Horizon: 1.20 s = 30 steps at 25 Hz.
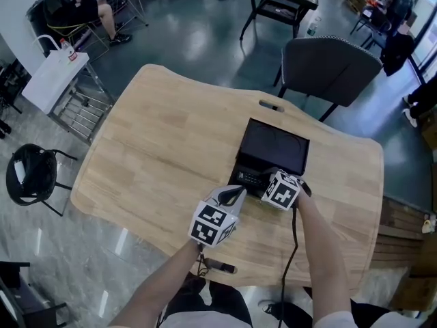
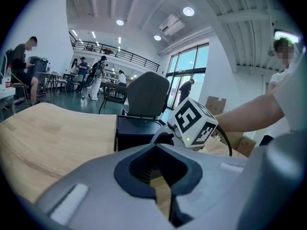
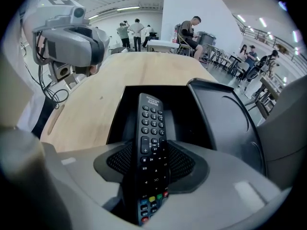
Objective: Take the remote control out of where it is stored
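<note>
Right gripper view: mesh-padded right claw (image 3: 151, 164) pinches slim black remote (image 3: 151, 121).

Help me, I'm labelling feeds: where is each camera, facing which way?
Head view: on the head, steeply down at light wooden table and black storage box; forearms, left tongs, right tongs show.
Left gripper view: on left tongs, across table toward box; own shut jaws, right forearm.
Right gripper view: on right tongs, down into box; jaws gripping black remote control.
Shared: all three show the box.
</note>
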### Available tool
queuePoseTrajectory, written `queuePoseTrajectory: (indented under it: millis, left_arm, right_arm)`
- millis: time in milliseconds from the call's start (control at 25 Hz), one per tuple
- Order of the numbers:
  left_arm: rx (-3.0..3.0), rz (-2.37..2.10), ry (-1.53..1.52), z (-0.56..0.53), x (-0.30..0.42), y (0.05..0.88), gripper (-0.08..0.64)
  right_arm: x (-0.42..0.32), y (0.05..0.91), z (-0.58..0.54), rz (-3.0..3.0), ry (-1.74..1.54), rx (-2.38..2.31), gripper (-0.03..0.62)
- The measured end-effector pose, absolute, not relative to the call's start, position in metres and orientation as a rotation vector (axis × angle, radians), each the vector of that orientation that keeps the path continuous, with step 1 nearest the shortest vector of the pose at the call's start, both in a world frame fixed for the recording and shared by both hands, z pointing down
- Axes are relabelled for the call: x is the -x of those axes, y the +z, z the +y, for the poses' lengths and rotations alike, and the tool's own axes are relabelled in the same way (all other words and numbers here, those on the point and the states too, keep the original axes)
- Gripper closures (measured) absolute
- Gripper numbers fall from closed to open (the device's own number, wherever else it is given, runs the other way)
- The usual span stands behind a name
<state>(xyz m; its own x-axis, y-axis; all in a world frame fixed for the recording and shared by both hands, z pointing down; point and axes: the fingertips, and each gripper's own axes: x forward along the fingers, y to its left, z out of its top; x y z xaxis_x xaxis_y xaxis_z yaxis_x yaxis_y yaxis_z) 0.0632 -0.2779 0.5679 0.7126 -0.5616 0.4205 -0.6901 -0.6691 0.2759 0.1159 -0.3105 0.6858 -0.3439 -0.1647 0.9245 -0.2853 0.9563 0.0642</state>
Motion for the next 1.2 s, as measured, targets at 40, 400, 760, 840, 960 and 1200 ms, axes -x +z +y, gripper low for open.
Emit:
queuePoseTrajectory:
  millis: [40,400,760,840,960,1200]
  left_arm:
    - [-2.504,-0.964,0.422,-0.278,-0.063,0.567,0.56]
    - [-2.533,-0.947,0.426,-0.273,-0.066,0.556,0.56]
    - [-2.581,-0.934,0.43,-0.268,-0.069,0.535,0.56]
    - [-2.594,-0.931,0.423,-0.266,-0.07,0.528,0.56]
    - [-2.619,-0.925,0.409,-0.263,-0.072,0.515,0.56]
    - [-2.678,-0.922,0.342,-0.254,-0.075,0.477,0.56]
  right_arm:
    - [-0.115,0.683,-0.31,-1.941,0.129,-0.338,0.365]
    - [-0.118,0.656,-0.306,-2.043,0.154,-0.502,0.365]
    - [-0.123,0.596,-0.308,-2.224,0.133,-0.783,0.365]
    - [-0.123,0.577,-0.305,-2.265,0.129,-0.845,0.365]
    - [-0.123,0.547,-0.297,-2.322,0.113,-0.927,0.365]
    - [-0.128,0.481,-0.275,-2.435,0.067,-1.108,0.365]
